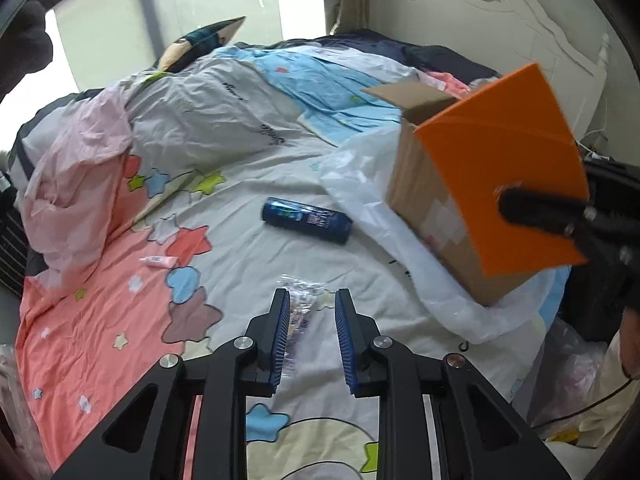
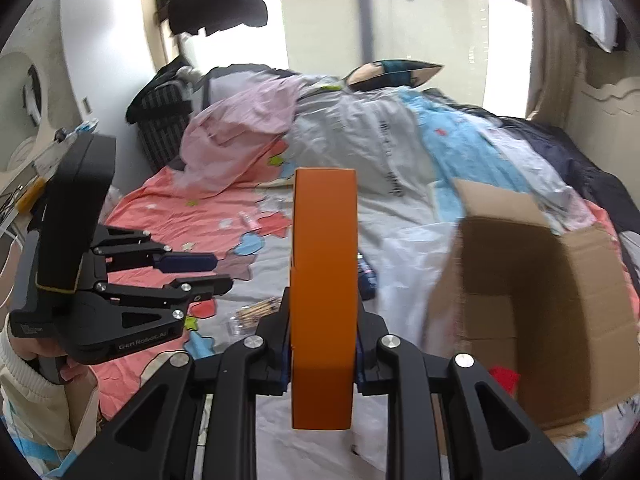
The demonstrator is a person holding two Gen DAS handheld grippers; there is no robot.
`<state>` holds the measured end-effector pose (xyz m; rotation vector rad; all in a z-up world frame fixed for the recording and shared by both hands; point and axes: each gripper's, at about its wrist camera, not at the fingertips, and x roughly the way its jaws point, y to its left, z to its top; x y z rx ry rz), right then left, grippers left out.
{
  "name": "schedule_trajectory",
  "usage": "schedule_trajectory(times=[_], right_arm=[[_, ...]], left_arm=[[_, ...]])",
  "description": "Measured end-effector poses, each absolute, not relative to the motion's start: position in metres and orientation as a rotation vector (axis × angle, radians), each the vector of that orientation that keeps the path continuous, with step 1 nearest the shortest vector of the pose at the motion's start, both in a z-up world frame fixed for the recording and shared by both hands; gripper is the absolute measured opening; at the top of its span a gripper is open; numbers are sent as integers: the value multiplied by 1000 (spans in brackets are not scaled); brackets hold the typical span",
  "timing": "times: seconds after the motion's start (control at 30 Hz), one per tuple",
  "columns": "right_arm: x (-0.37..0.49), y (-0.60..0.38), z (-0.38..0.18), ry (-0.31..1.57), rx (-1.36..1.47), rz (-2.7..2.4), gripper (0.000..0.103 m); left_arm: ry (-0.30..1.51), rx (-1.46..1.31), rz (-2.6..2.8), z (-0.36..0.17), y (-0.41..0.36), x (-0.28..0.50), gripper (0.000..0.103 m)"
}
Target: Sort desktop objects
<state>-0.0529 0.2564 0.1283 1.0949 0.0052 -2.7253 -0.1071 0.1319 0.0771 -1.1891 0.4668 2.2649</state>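
Observation:
My right gripper (image 2: 322,300) is shut on a flat orange box (image 2: 323,280) and holds it in the air beside an open cardboard box (image 2: 532,280). In the left wrist view the orange box (image 1: 500,168) hangs in front of the cardboard box (image 1: 424,184). My left gripper (image 1: 310,300) is open and empty just above a clear plastic packet (image 1: 304,288) on the bed. A dark blue bottle (image 1: 306,220) lies on its side on the sheet. A small pink tube (image 1: 158,261) lies to the left.
The bed has a star-patterned sheet (image 1: 120,300) with a crumpled duvet (image 1: 192,120) at the far side. A white plastic bag (image 1: 360,184) lies under the cardboard box. A white headboard (image 1: 480,16) stands to the right.

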Motion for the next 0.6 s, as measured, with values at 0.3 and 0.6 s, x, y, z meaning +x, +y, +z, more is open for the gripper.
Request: schedule_trajectory(times=[0.3, 0.6], right_arm=[[-50, 270, 107, -28, 1151, -2689, 21], [-68, 266, 73, -47, 1235, -2628, 21]], left_arm=[[645, -1313, 2302, 6, 143, -114, 85], [665, -1432, 2263, -51, 134, -144, 97]])
